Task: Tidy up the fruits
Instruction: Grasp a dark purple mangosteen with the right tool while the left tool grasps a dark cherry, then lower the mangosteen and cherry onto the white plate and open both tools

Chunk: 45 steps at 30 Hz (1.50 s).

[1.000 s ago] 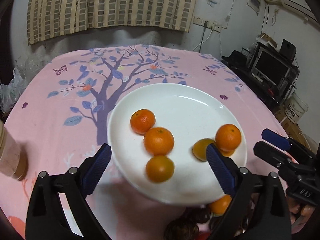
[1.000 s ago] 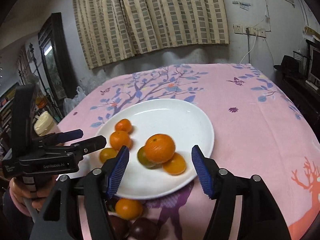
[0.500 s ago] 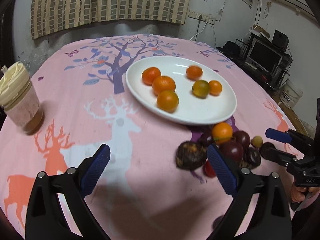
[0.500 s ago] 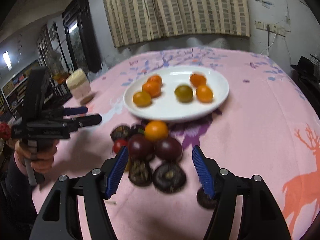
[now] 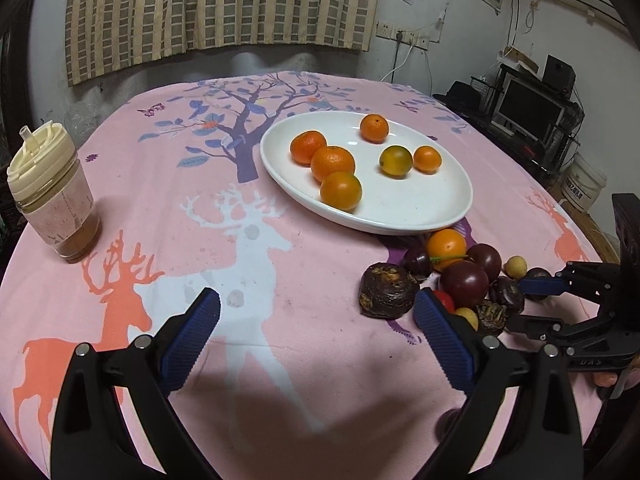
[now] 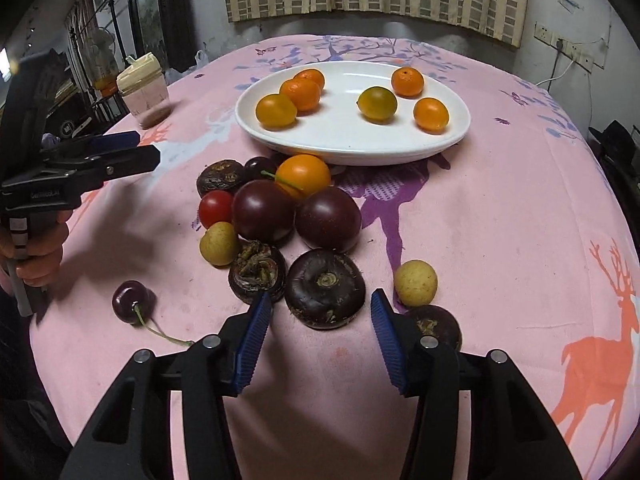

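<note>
A white plate (image 5: 436,208) (image 6: 344,140) holds several oranges, one greenish (image 6: 377,104). A loose pile of fruit lies in front of it: an orange (image 6: 304,174) (image 5: 446,243), dark plums (image 6: 328,218), dark water chestnuts (image 6: 325,288) (image 5: 386,290), a cherry tomato (image 6: 216,208), small yellow fruits (image 6: 415,282) and a cherry (image 6: 130,306). My right gripper (image 6: 320,336) is open and empty, just short of a water chestnut. My left gripper (image 5: 316,332) is open and empty, low over the cloth, left of the pile.
A lidded cup (image 5: 52,196) (image 6: 144,92) stands at the table's left edge. The table has a pink printed cloth (image 5: 240,248). A monitor and shelves (image 5: 532,108) stand beyond the right side. A curtain hangs on the back wall.
Both grippers have drawn back from over the plate and dropped lower. The fruit pile in front of the plate has come fully into view. Both stayed open and empty.
</note>
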Each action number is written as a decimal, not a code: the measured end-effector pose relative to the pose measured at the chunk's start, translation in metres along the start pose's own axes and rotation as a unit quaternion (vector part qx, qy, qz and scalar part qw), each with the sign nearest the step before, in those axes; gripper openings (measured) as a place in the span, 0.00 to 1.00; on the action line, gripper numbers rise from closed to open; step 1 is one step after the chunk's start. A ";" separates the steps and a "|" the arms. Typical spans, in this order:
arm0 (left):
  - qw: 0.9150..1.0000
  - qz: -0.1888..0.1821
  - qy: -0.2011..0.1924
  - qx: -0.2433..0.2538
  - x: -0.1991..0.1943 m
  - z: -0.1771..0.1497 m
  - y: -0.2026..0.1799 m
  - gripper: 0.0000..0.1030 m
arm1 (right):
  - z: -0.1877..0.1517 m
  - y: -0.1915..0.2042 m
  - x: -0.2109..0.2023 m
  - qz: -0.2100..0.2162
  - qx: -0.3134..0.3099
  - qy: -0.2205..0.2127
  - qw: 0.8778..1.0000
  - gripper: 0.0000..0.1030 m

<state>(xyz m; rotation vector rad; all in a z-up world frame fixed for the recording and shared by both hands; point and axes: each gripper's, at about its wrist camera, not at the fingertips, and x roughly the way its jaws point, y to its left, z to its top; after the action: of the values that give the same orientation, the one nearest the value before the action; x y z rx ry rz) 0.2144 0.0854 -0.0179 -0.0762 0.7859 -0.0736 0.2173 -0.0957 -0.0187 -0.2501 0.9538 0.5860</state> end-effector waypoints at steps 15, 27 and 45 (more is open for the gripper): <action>0.981 -0.170 0.035 0.084 -0.025 -0.026 -0.029 0.78 | 0.001 -0.028 -0.007 0.097 0.080 -0.050 0.991 0.41; 0.969 -0.169 0.084 0.161 -0.017 -0.060 -0.065 0.49 | 0.001 -0.022 -0.013 0.108 0.069 -0.057 0.990 0.41; 0.964 -0.163 0.106 0.184 -0.008 -0.065 -0.072 0.28 | -0.001 -0.024 -0.013 0.107 0.071 -0.061 0.990 0.41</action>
<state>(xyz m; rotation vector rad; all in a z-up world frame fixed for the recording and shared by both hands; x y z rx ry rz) 0.1599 0.0116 -0.0509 0.1594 0.9556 -0.5457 0.2249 -0.1208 -0.0092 0.0159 0.9046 0.7178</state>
